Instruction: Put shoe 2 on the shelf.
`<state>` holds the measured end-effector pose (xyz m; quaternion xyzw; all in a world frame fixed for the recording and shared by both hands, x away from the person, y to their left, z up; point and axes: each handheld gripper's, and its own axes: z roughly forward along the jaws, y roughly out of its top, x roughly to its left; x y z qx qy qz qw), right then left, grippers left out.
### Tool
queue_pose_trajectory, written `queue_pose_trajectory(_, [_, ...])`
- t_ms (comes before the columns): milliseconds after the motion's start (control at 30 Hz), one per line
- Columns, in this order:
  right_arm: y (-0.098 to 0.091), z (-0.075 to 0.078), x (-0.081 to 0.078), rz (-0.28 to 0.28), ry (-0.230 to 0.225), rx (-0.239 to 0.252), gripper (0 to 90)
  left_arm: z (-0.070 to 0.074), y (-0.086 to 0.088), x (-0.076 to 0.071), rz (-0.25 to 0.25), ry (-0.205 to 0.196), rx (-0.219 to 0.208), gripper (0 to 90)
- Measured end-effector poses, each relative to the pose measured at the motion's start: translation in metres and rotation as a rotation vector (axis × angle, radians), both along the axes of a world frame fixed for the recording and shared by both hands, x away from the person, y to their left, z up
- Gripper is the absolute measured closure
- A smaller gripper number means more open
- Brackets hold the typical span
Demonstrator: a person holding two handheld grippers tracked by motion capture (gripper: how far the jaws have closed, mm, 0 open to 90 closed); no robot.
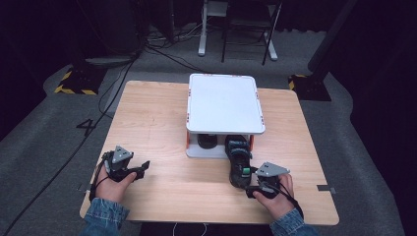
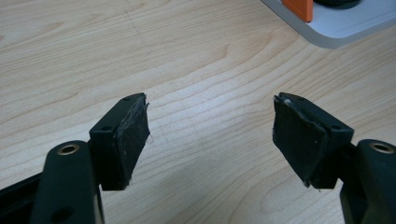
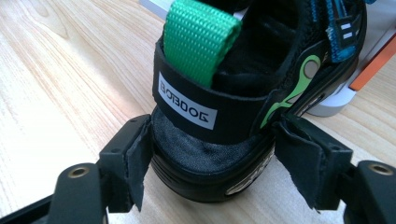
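Observation:
A black shoe (image 1: 238, 160) with a green heel loop and blue straps lies on the wooden table (image 1: 157, 128), its toe under the white shelf stand (image 1: 223, 103). In the right gripper view its heel (image 3: 224, 93) sits between the two pads of my right gripper (image 3: 210, 163), which stand just off its sides without pressing. In the high view my right gripper (image 1: 246, 184) is at the heel, near the front right edge. My left gripper (image 1: 142, 169) rests at the front left, open over bare wood (image 2: 210, 135), nothing between its jaws.
A second dark shoe (image 1: 206, 141) sits on the stand's lower level, left of the first. The stand has orange corner posts (image 2: 299, 7) and a white base (image 2: 336, 28). Chair legs and cables lie on the floor beyond the table.

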<state>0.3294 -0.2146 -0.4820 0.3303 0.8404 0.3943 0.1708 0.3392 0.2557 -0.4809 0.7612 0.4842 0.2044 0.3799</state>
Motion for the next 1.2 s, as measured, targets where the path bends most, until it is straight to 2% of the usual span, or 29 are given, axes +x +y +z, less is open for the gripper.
queue_pose_trajectory(67, [-0.001, 0.0, 0.001, 0.003, 0.009, 0.001, 29.0, -0.001, 0.002, -0.002, 0.002, 0.003, 0.0, 27.6])
queue_pose_trajectory(100, [-0.002, 0.0, 0.0, 0.005, 0.009, 0.006, 31.9, -0.001, 0.003, -0.003, 0.002, 0.004, 0.004, 27.6])
queue_pose_trajectory(133, [-0.005, 0.001, -0.003, 0.014, 0.003, 0.0, 37.5, 0.0, 0.004, -0.003, 0.008, 0.001, 0.002, 27.6])
queue_pose_trajectory(167, [-0.006, 0.002, -0.006, 0.02, 0.002, -0.004, 39.5, 0.0, 0.005, -0.004, 0.009, 0.0, -0.003, 27.6])
queue_pose_trajectory(233, [-0.009, 0.002, -0.014, 0.031, 0.02, -0.008, 48.1, 0.0, 0.006, -0.005, 0.013, -0.004, -0.003, 27.6])
queue_pose_trajectory(300, [-0.009, 0.003, -0.023, 0.056, 0.029, -0.035, 56.5, 0.0, 0.007, -0.006, 0.016, -0.003, -0.004, 27.6])
queue_pose_trajectory(333, [-0.008, 0.003, -0.025, 0.08, 0.03, -0.045, 66.2, 0.0, 0.007, -0.006, 0.016, -0.003, -0.004, 27.6])
queue_pose_trajectory(367, [-0.006, 0.003, -0.027, 0.126, 0.047, -0.047, 71.2, 0.0, 0.007, -0.006, 0.015, -0.002, -0.005, 27.6])
queue_pose_trajectory(400, [-0.003, 0.001, -0.028, 0.162, 0.079, -0.052, 73.7, 0.0, 0.007, -0.006, 0.015, -0.004, -0.005, 27.6])
queue_pose_trajectory(500, [0.005, -0.005, -0.029, 0.216, 0.096, -0.1, 80.8, 0.001, 0.006, -0.007, 0.012, -0.007, -0.009, 27.6])
queue_pose_trajectory(567, [0.009, -0.007, -0.025, 0.216, 0.074, -0.118, 83.5, 0.0, 0.007, -0.007, 0.015, 0.0, -0.009, 27.6])
queue_pose_trajectory(600, [0.01, -0.005, -0.021, 0.208, 0.03, -0.135, 87.2, 0.0, 0.008, -0.007, 0.016, -0.001, -0.007, 27.6])
queue_pose_trajectory(667, [0.011, -0.002, -0.017, 0.218, 0.021, -0.138, 89.9, 0.0, 0.008, -0.007, 0.019, -0.003, -0.008, 27.6])
queue_pose_trajectory(767, [0.012, -0.001, -0.012, 0.243, 0.024, -0.114, 90.0, -0.001, 0.008, -0.008, 0.015, 0.0, -0.005, 27.6])
queue_pose_trajectory(833, [0.014, 0.004, -0.011, 0.228, -0.044, -0.148, 90.0, -0.001, 0.008, -0.008, 0.016, 0.003, -0.005, 27.6])
queue_pose_trajectory(1000, [0.011, 0.013, 0.003, 0.192, -0.099, -0.147, 90.0, -0.001, 0.007, -0.008, 0.015, 0.004, -0.003, 27.6])
queue_pose_trajectory(1200, [0.015, 0.008, 0.027, 0.17, -0.14, -0.177, 88.5, -0.002, 0.006, -0.008, 0.01, 0.006, -0.007, 27.6])
